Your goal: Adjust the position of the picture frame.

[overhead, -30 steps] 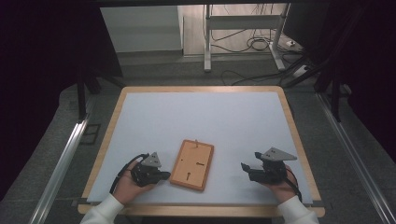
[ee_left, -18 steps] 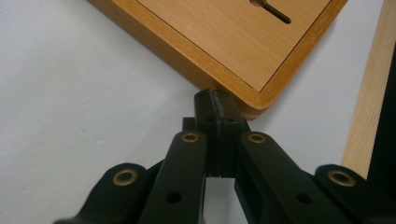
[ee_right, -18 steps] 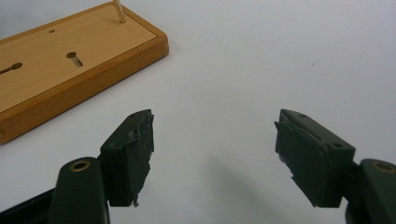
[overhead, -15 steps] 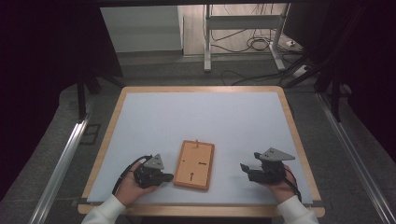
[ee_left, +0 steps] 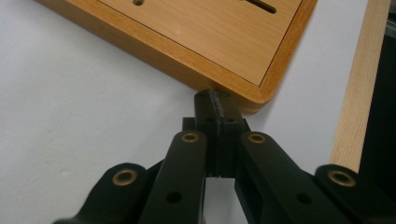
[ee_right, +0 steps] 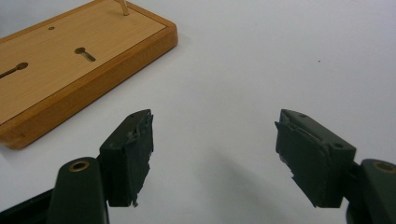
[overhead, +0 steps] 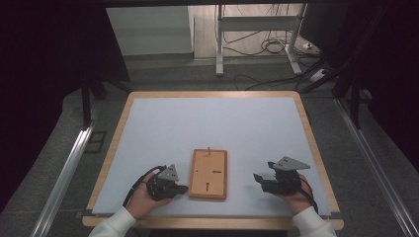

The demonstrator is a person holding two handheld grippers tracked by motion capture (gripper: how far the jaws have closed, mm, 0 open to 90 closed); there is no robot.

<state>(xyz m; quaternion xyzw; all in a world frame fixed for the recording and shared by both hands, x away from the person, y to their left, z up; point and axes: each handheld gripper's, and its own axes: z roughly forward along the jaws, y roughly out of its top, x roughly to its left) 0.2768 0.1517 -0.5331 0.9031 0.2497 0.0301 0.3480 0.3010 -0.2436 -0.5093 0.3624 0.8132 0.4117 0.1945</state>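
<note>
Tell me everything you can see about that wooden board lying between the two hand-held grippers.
The wooden board is a flat rectangle of light, honey-coloured wood with rounded corners, a raised border and a paler inset panel. The panel has keyhole-shaped slots and small holes, and a thin peg stands near its far edge. It lies flat on the white table, near the front. The shut left gripper sits right at its near corner; the open right gripper is well clear.

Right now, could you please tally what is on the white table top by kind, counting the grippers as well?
Flat rectangular wooden board with keyhole slots: 1
Thin wooden peg standing at the board's far edge: 1
Black two-jaw grippers: 2 (left gripper shut, right gripper open)
Total: 4
</note>
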